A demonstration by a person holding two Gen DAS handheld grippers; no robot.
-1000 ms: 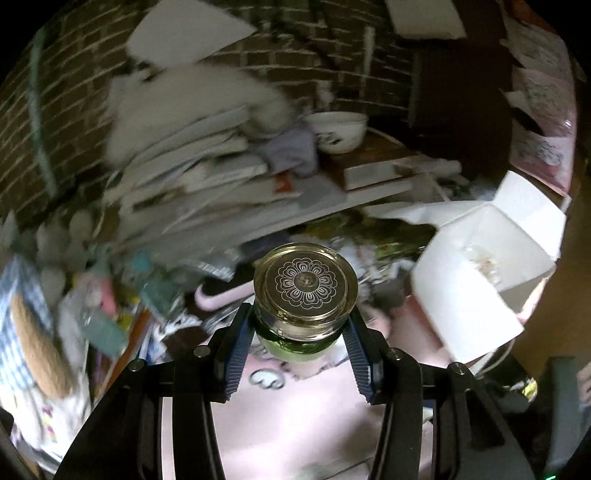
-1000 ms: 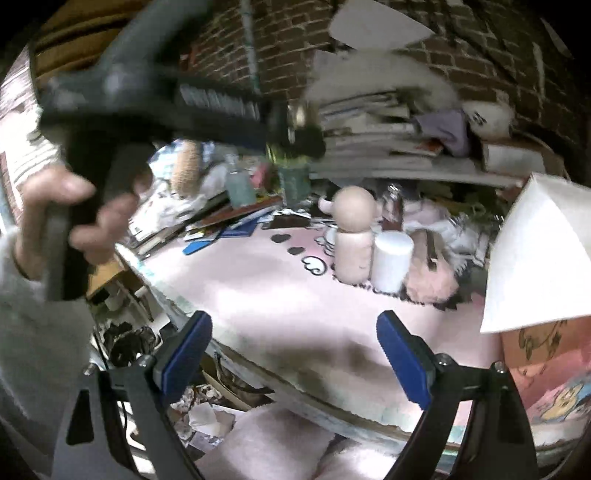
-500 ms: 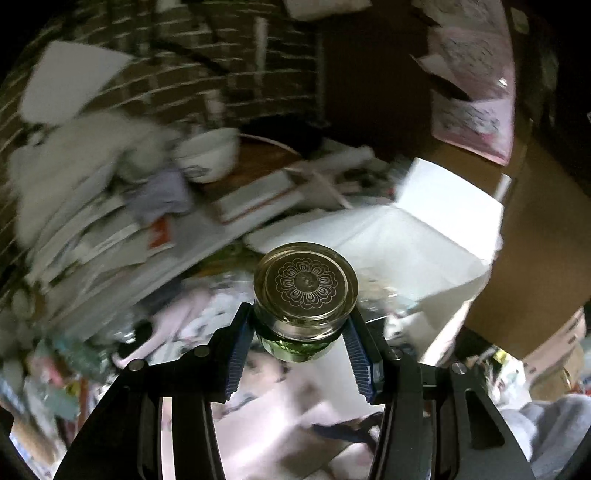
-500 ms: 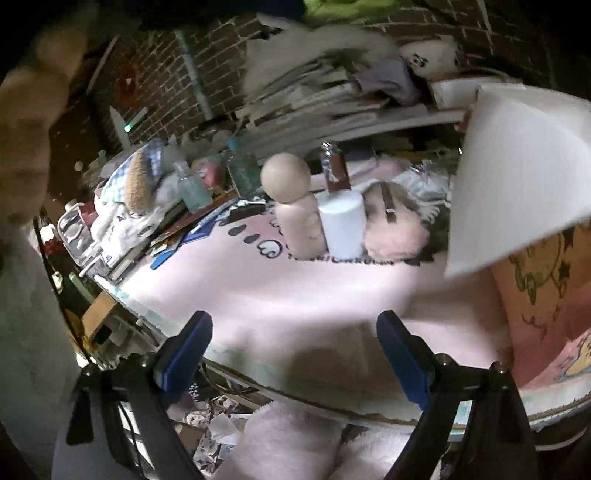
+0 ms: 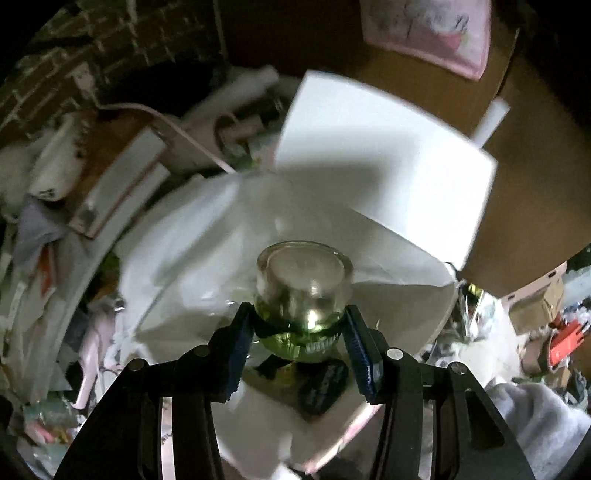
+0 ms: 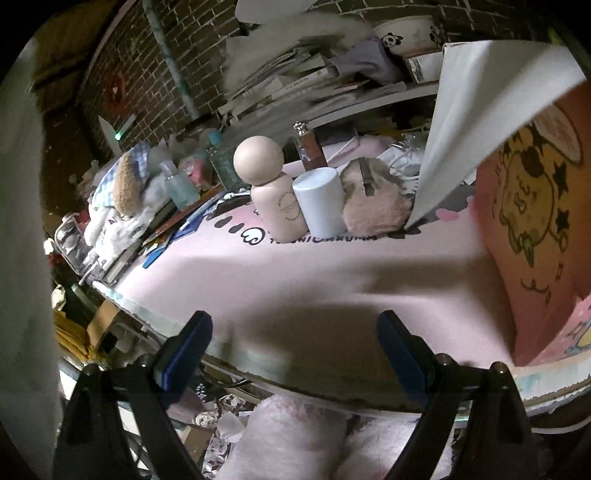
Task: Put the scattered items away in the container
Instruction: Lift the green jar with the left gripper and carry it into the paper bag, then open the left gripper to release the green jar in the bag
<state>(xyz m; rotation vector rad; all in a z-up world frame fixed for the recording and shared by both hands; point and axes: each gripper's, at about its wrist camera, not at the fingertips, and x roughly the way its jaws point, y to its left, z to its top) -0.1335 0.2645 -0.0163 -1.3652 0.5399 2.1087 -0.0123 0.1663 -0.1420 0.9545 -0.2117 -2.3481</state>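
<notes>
In the left wrist view my left gripper [image 5: 299,325] is shut on a small glass jar of green-yellow liquid [image 5: 303,295], tipped so its clear base faces the camera, held over the open white box [image 5: 332,229]. A dark item [image 5: 323,384] lies inside the box below the jar. In the right wrist view my right gripper [image 6: 295,350] is open and empty, over the near edge of the pink mat [image 6: 332,280]. On the mat stand a beige bottle with a round cap [image 6: 271,192], a white cylinder [image 6: 320,205] and a fluffy pink pouch [image 6: 373,203].
The white box flap [image 6: 480,110] rises at the right of the mat, beside a pink cartoon-printed box [image 6: 535,206]. Stacked papers and a panda bowl [image 6: 406,29] fill the back shelf. Small bottles [image 6: 179,186] and cloth clutter the left.
My left gripper swung right and down over the white box, and the jar has turned over so its base shows instead of the gold lid. The right gripper drifted slightly, still open.
</notes>
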